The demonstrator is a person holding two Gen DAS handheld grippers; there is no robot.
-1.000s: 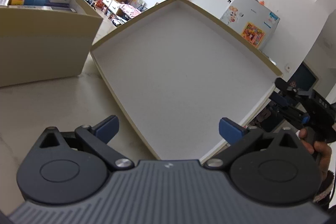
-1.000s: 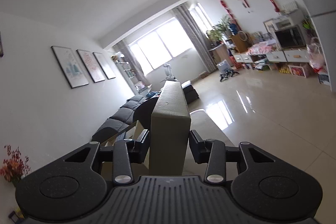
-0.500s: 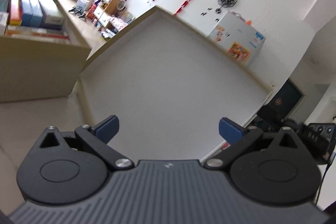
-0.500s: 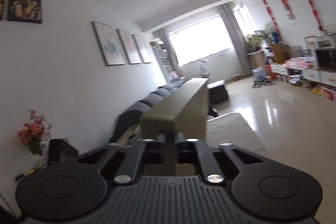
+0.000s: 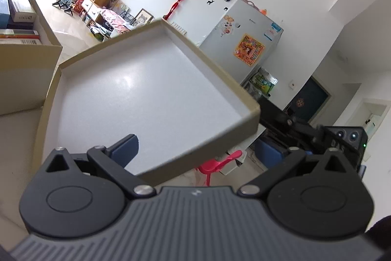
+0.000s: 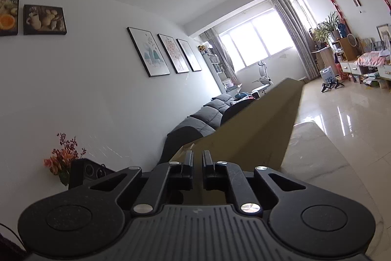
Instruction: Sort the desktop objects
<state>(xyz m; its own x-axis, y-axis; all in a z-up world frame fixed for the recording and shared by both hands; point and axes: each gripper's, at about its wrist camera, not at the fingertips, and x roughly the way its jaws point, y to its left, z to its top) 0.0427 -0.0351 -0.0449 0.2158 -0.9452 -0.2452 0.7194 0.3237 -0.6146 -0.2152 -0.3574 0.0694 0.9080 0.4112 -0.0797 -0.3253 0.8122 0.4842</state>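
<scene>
A shallow tan box lid with a white inside is lifted and tilted in the left wrist view. Its near rim passes between the fingers of my left gripper, which is open; the left finger lies over the lid's inside. My right gripper is shut on the lid's rim, seen edge-on in the right wrist view. The right gripper also shows in the left wrist view, at the lid's right corner.
A tan box holding books and small boxes stands at the left on the pale tabletop. Beyond the table are a fridge, a red stool, a grey sofa and a shiny floor.
My right gripper has shut on the lid's rim and lifted that side. The lid now tilts off the table. My left gripper stays open.
</scene>
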